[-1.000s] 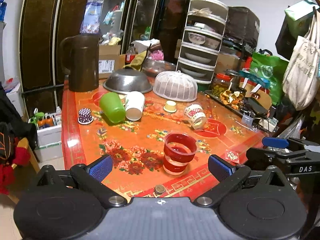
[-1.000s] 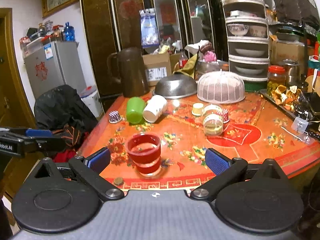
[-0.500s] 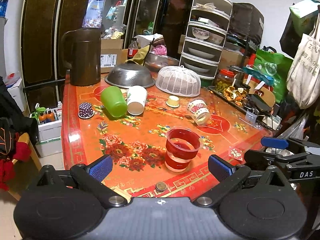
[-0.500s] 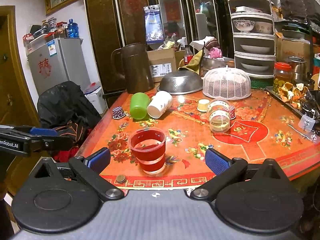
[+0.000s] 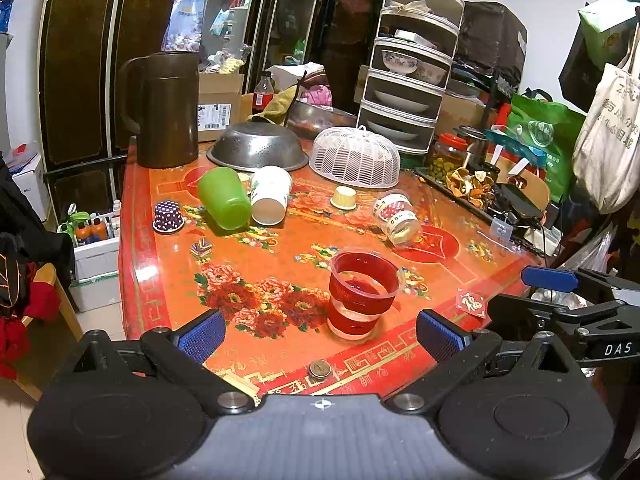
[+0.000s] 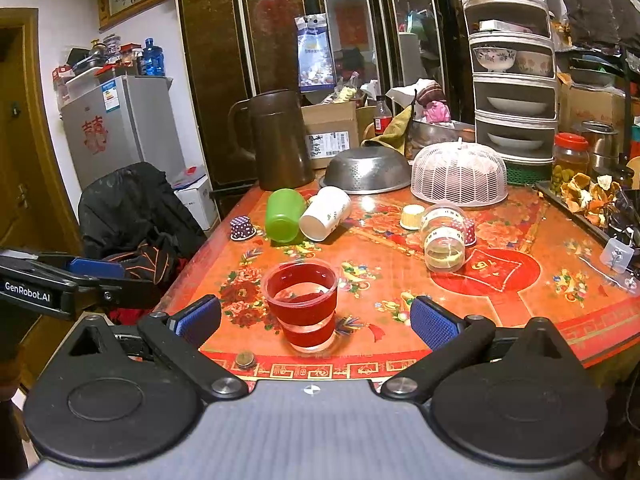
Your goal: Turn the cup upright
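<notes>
A clear cup with red bands (image 5: 362, 294) stands upright near the table's front edge; it also shows in the right wrist view (image 6: 304, 304). A green cup (image 5: 224, 198) (image 6: 284, 216), a white paper cup (image 5: 270, 196) (image 6: 325, 213) and a clear patterned cup (image 5: 396, 214) (image 6: 443, 238) lie on their sides further back. My left gripper (image 5: 320, 334) is open and empty, short of the table edge. My right gripper (image 6: 316, 320) is open and empty, its fingers either side of the red cup and nearer the camera.
The red floral table (image 5: 256, 264) holds a brown jug (image 5: 166, 110), an upturned metal colander (image 5: 256, 148), a white mesh cover (image 5: 354, 158), small capsules (image 5: 168, 216) and a coin (image 5: 320, 369) at the front edge. A tiered dish rack (image 5: 412, 68) stands behind. A dark chair (image 6: 132, 208) is on the left.
Both grippers have drawn back and risen a little, so the table and the red cup sit slightly further away. Nothing on the table has moved.
</notes>
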`<state>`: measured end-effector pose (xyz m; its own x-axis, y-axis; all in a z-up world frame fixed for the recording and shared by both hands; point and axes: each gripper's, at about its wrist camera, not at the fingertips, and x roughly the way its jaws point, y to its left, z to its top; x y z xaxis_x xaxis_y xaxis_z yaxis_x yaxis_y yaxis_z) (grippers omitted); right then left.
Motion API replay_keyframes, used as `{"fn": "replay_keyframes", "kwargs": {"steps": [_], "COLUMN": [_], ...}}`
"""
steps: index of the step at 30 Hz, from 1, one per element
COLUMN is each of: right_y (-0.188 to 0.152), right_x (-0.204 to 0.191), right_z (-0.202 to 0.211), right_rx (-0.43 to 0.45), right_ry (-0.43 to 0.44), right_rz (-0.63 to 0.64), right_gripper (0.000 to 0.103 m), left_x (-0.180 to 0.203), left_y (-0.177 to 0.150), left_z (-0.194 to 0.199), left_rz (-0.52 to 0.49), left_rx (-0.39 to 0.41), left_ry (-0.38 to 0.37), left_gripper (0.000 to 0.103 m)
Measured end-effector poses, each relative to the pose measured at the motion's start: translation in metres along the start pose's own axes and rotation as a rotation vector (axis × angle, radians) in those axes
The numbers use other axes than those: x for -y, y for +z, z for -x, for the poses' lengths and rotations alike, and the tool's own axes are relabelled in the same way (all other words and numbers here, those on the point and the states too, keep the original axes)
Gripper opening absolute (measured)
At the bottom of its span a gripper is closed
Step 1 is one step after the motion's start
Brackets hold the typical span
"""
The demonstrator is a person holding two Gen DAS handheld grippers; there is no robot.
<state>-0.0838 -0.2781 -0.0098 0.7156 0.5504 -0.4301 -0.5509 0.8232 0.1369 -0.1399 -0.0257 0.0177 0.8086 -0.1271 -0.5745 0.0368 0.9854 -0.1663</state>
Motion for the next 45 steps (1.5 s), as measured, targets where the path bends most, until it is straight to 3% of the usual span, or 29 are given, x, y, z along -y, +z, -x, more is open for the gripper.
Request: {"fn": "replay_keyframes", "kwargs": {"steps": [45], "right_y": [-0.0016], "right_x": [0.0003], "right_z": [-0.0002], "right_rx": [0.001], "right_ry": [0.008], "right_rz": [-0.002], "right_gripper": [0.102], "left_x": [0.0015], "left_y": [-0.0021], "left_z": [-0.007], "left_rz": [-0.009], "left_rx": [-0.015], "left_ry": [0.005], "left_gripper": [0.102]}}
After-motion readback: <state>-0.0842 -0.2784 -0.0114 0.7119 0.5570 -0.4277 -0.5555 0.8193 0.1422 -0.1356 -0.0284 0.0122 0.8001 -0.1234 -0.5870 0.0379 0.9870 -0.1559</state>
